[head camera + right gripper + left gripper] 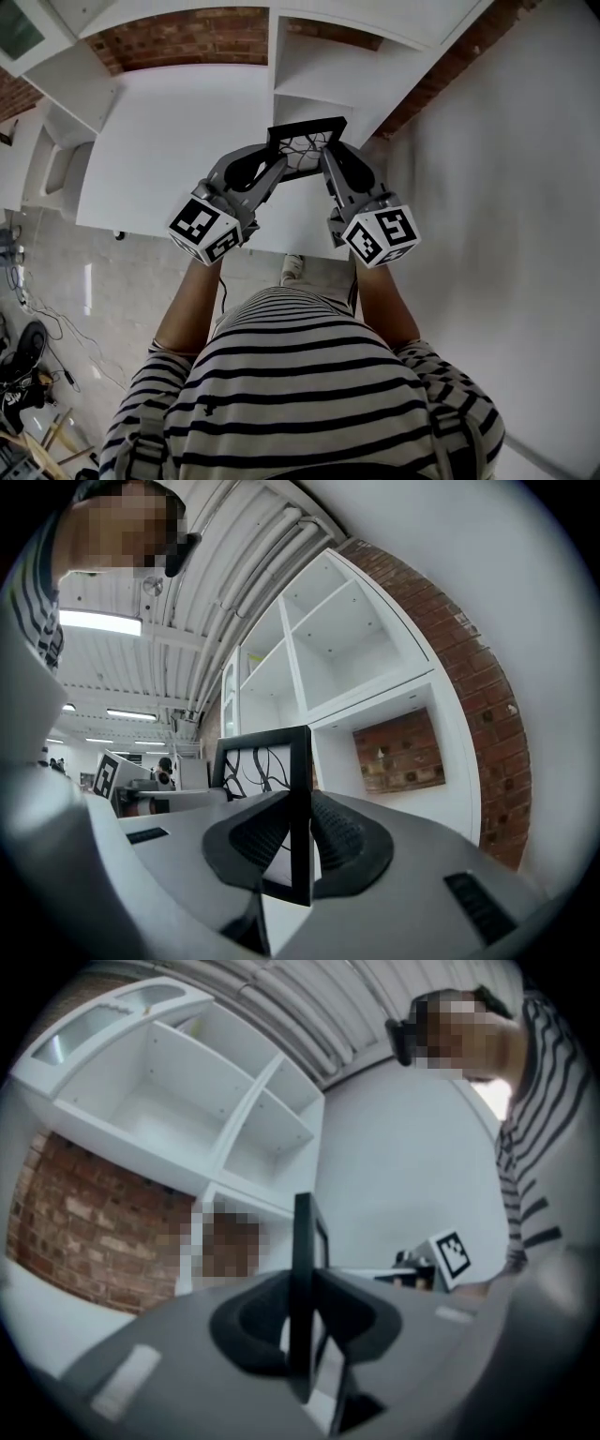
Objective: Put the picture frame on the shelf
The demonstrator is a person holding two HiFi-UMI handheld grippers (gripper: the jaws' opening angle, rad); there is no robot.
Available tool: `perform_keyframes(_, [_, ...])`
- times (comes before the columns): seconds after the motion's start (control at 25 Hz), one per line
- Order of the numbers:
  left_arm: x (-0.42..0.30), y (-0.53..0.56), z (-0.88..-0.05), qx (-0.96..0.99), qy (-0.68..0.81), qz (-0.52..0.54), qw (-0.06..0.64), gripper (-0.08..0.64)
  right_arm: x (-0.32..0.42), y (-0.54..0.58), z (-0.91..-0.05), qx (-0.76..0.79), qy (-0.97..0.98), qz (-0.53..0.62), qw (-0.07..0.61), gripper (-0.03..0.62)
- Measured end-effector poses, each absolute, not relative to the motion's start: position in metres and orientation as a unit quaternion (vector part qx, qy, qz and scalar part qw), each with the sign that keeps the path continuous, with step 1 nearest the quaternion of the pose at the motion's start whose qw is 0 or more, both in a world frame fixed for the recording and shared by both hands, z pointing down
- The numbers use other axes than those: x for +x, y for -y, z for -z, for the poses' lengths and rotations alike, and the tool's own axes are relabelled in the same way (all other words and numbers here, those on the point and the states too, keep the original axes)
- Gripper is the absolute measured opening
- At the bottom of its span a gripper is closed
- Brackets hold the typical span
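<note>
A black picture frame (307,145) with a white picture of black curved lines is held in the air between both grippers, in front of the white shelf unit (309,70). My left gripper (274,161) is shut on the frame's left edge, which shows edge-on between the pads (301,1297). My right gripper (330,157) is shut on the frame's right edge (300,808); its picture side (258,761) shows there. The shelf's open compartments (347,639) stand beyond the frame.
A white table top (178,150) lies below the grippers, against a red brick wall (187,37). A white wall (506,169) runs along the right. Cables and gear lie on the grey floor (37,356) at the left.
</note>
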State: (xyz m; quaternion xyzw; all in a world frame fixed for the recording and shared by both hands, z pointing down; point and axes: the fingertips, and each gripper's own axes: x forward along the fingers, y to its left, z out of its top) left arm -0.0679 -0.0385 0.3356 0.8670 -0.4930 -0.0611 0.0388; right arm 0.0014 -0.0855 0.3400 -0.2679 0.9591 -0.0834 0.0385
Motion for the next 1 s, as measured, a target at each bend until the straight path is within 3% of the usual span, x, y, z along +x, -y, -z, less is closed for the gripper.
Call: perform_keyframes(1.0, [-0.052,0.183,-0.334,0.882,0.469,0.032,0.021,0.087,0.023,0.220,-0.335,-0.344,-0.935,0.062,0.056,0.064])
